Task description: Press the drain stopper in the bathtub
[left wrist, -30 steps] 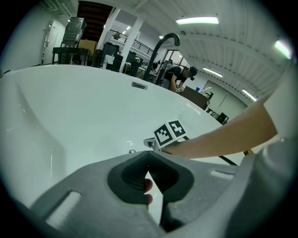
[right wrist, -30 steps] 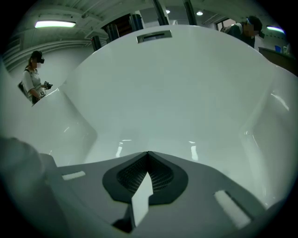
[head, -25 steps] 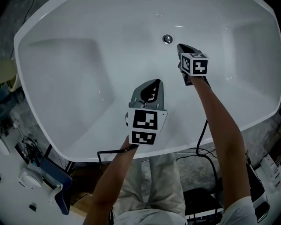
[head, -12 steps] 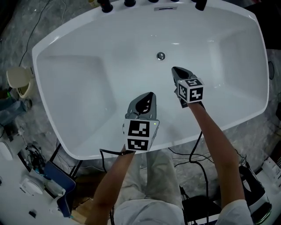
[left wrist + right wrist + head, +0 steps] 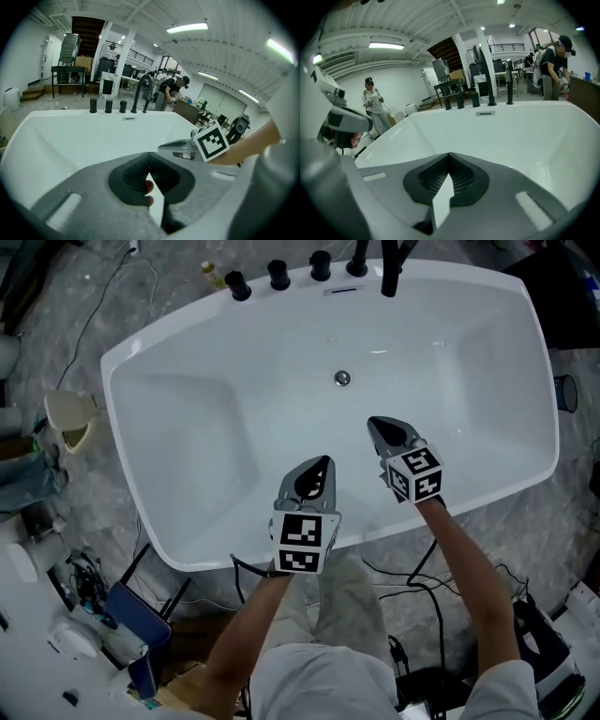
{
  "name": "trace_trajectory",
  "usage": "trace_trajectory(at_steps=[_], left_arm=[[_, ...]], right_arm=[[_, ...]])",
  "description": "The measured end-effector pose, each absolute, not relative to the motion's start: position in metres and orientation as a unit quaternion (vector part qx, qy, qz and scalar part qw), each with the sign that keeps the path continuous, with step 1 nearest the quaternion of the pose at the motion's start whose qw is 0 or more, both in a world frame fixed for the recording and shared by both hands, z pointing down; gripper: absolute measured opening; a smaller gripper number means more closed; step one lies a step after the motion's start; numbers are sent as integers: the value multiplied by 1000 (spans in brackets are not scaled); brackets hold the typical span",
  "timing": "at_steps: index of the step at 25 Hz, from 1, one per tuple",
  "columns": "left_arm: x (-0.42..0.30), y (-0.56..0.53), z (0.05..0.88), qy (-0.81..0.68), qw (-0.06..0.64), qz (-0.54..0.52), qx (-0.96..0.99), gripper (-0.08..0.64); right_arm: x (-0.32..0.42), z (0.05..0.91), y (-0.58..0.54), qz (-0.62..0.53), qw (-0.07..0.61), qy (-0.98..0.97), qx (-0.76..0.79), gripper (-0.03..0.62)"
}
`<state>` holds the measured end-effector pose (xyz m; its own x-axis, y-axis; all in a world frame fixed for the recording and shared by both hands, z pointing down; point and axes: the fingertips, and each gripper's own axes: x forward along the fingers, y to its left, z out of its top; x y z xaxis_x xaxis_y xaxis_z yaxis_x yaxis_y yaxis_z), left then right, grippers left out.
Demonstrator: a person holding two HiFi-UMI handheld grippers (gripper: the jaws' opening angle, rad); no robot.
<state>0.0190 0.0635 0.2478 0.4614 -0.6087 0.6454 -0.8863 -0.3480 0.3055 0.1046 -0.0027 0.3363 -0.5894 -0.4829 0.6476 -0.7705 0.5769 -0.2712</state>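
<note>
The white bathtub (image 5: 187, 362) fills the head view, with the small round metal drain stopper (image 5: 342, 378) on its floor near the far side. Both grippers hover over the near half of the tub, apart from the stopper. My left gripper (image 5: 323, 461) is shut with nothing in it, over the near wall. My right gripper (image 5: 373, 422) is also shut and empty, and is the closer one to the stopper. In the left gripper view the jaws (image 5: 149, 153) meet, and the right gripper's marker cube (image 5: 211, 139) shows beyond them. Neither gripper view shows the stopper.
Black taps and a spout (image 5: 278, 275) stand along the tub's far rim, above an overflow slot (image 5: 345, 290). A beige bucket (image 5: 70, 420) sits on the floor at left. Cables (image 5: 412, 568) lie by the near rim. People (image 5: 372, 105) stand in the hall behind.
Both grippers have drawn back from the drain stopper toward the tub's near rim. The head view has pulled away, so the whole tub and its taps now show.
</note>
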Motion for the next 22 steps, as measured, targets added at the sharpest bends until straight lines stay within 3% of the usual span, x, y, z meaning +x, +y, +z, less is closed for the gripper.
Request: trace_trajectory(at_steps=[22], left_arm=[[23,134,29,-482,256,173,820,-2]], right_arm=[[80,49,94,200,143,-905,348,0]])
